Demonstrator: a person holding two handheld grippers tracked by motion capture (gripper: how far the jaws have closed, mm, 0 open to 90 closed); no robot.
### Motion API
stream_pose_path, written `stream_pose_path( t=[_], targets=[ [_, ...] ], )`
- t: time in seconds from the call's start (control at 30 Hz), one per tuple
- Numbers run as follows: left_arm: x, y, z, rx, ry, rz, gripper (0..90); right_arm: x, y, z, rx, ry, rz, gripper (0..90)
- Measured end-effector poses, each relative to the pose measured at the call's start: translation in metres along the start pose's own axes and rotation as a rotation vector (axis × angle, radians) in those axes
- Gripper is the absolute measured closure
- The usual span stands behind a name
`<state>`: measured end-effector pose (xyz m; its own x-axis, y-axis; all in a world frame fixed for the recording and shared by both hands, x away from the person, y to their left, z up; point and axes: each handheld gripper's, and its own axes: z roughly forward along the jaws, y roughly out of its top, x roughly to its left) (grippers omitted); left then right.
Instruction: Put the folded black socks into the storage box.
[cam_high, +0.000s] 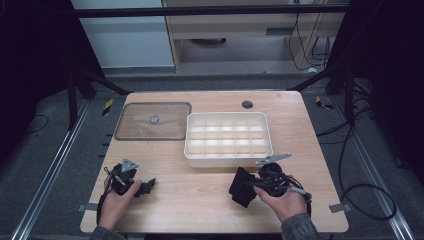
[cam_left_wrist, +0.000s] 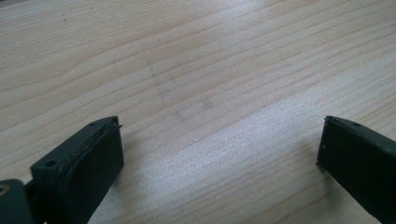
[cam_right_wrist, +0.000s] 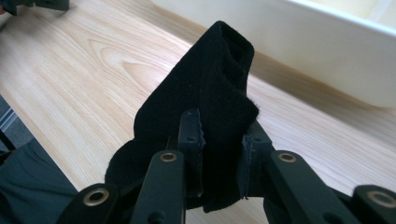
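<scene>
Bare table (cam_high: 200, 192) between hands passable; divided white box (cam_high: 228, 134) blocks ahead, apparently lid (cam_high: 153, 121) beside.

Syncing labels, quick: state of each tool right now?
Left tool: open, empty, over bare table.
Right tool: closed on black folded cloth, beside the white divided box.

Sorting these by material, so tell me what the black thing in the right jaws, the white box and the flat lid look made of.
Black thing: soft matte fabric, fuzzy and folded, perhaps a sock. White box: smooth cream plastic, apparently, with moulded dividers. Lid: clear, slightly smoky plastic, probably; the wood shows through it.
</scene>
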<state>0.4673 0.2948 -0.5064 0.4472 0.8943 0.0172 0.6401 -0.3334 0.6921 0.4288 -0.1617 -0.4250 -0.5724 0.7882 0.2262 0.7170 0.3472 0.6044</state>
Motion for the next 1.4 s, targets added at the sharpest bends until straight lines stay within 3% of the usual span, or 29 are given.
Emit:
stream_pose_path(
  t=[0.2, 0.4, 0.63, 0.83, 0.97, 1.17, 1.4],
  targets=[
    [0.000, -0.001, 0.000, -0.008, -0.004, 0.003, 0.0, -0.014, -0.005, -0.028, -0.022, -0.051, 0.017, 74.8],
    [0.001, -0.002, -0.001, -0.012, -0.011, 0.011, 0.0, -0.033, 0.002, -0.060, -0.062, -0.102, 0.028, 74.9],
    [-0.001, -0.003, -0.001, -0.021, -0.013, 0.014, 0.0, -0.054, 0.021, -0.078, -0.076, -0.144, 0.035, 74.8],
    [0.001, -0.003, 0.000, -0.025, -0.027, 0.028, 0.0, -0.063, 0.041, -0.090, -0.099, -0.157, 0.030, 74.7],
    [0.003, -0.003, 0.000, -0.027, -0.042, 0.049, 0.0, -0.067, 0.058, -0.095, -0.085, -0.181, 0.021, 74.7],
    [0.002, -0.003, 0.000, -0.027, -0.033, 0.038, 0.0, -0.074, 0.078, -0.090, -0.079, -0.202, 0.007, 74.6],
    [0.003, -0.004, -0.001, -0.024, -0.036, 0.041, 0.0, -0.070, 0.096, -0.083, -0.078, -0.220, -0.015, 74.6]
  ],
)
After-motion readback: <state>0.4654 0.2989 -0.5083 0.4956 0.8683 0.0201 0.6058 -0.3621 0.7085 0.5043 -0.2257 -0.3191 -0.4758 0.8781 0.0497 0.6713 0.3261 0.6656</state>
